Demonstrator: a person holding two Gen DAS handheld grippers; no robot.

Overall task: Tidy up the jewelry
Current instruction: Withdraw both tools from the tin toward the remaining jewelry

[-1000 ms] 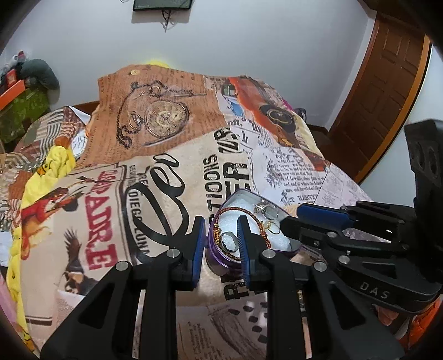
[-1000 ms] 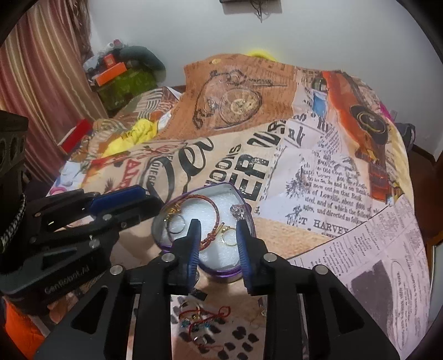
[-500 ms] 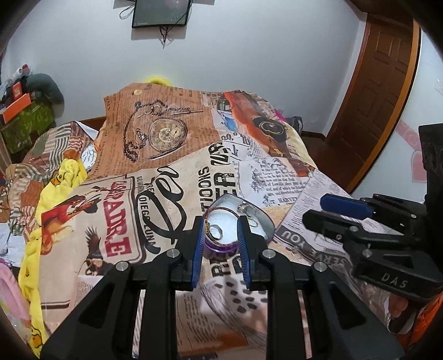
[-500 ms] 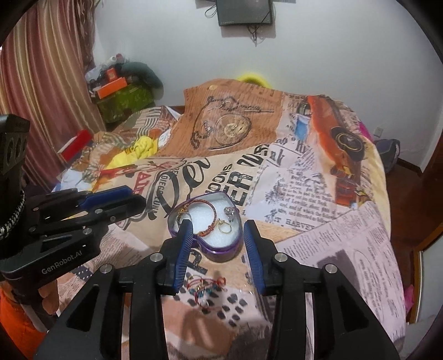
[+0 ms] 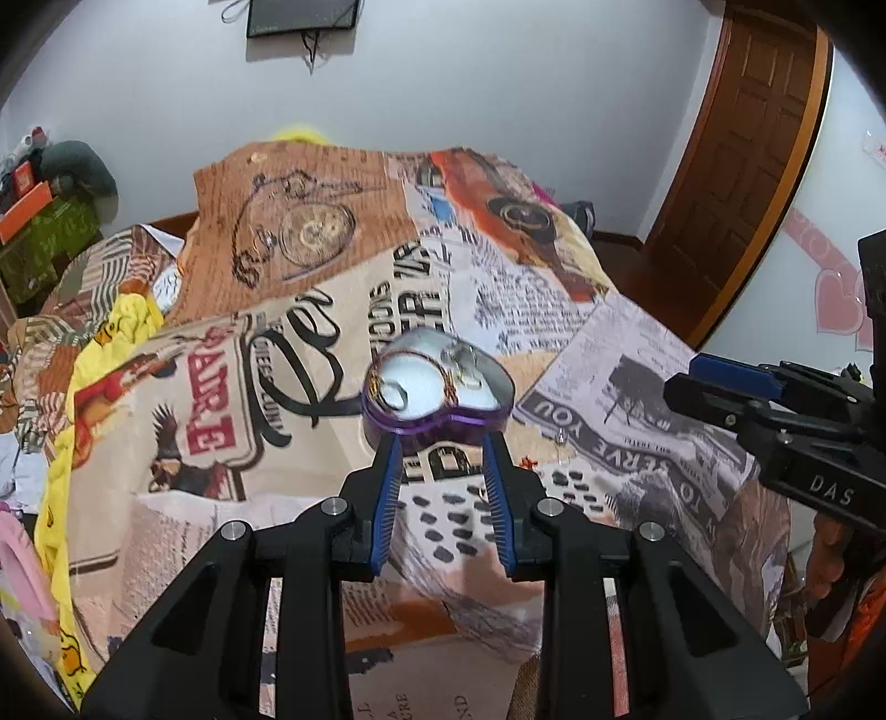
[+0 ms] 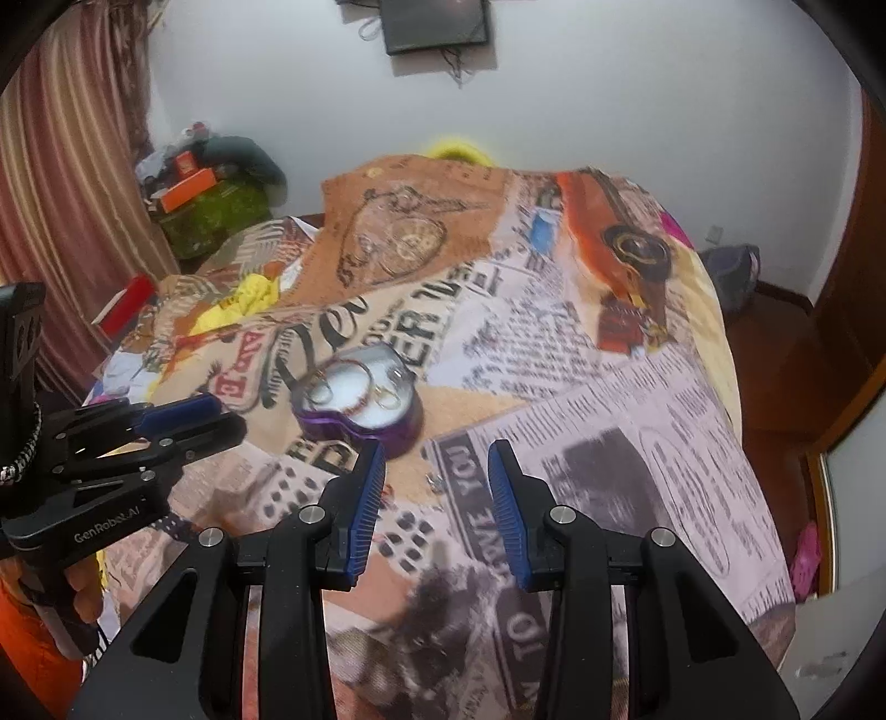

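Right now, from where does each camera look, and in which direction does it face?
Left wrist: sits behind the left tool, faces forward over the bed toward the heart-shaped purple box; the right tool shows at the right edge.
Right wrist: sits behind the right tool, faces the same way; the left tool shows at the left edge.
Both share the box, the printed blanket and the wall screen.

Blurred jewelry [image 5: 443,376] inside heart box [image 5: 437,423], pieces indistinguishable.
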